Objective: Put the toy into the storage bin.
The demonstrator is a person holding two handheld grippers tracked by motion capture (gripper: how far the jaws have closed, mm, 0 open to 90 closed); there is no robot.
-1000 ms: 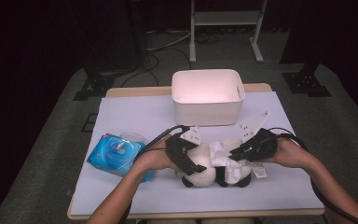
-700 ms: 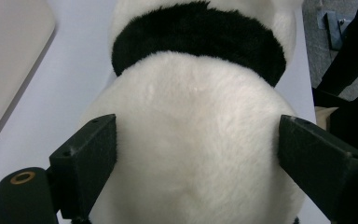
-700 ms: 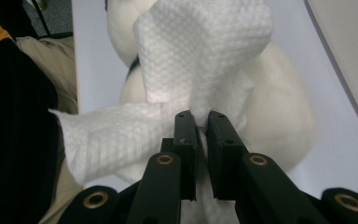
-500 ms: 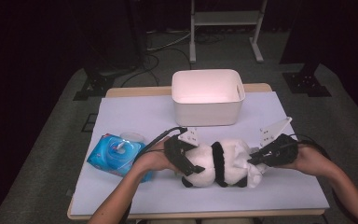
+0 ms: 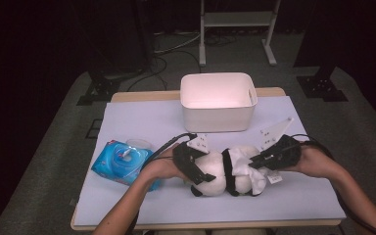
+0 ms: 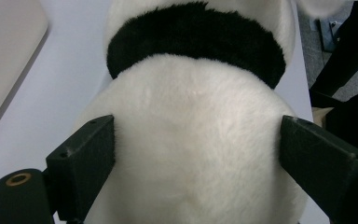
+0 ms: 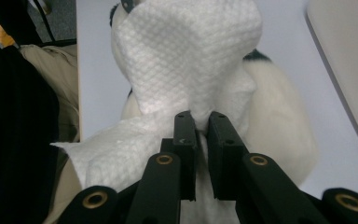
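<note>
A black-and-white panda plush (image 5: 215, 172) lies on its side on the pale table cover (image 5: 142, 122), near the front edge. My left gripper (image 5: 195, 169) clamps the plush's round white end, its jaws spread wide. In the left gripper view both pads (image 6: 86, 154) press into the fur of the panda (image 6: 196, 140). My right gripper (image 5: 260, 161) is shut on a white textured wipe (image 5: 253, 177), which it holds against the plush's right end. In the right gripper view the wipe (image 7: 186, 56) drapes over the panda (image 7: 279, 135) beyond the narrow jaws of the right gripper (image 7: 201, 122).
A white rectangular bin (image 5: 218, 117) stands open behind the plush at the table's middle back. A blue pack of wipes (image 5: 122, 162) lies left of my left hand. Cables trail from both grippers. Dark floor and stands surround the table.
The right gripper drew the wipe rightward along the plush, then came back a little to the left. The left gripper and the plush stayed put.
</note>
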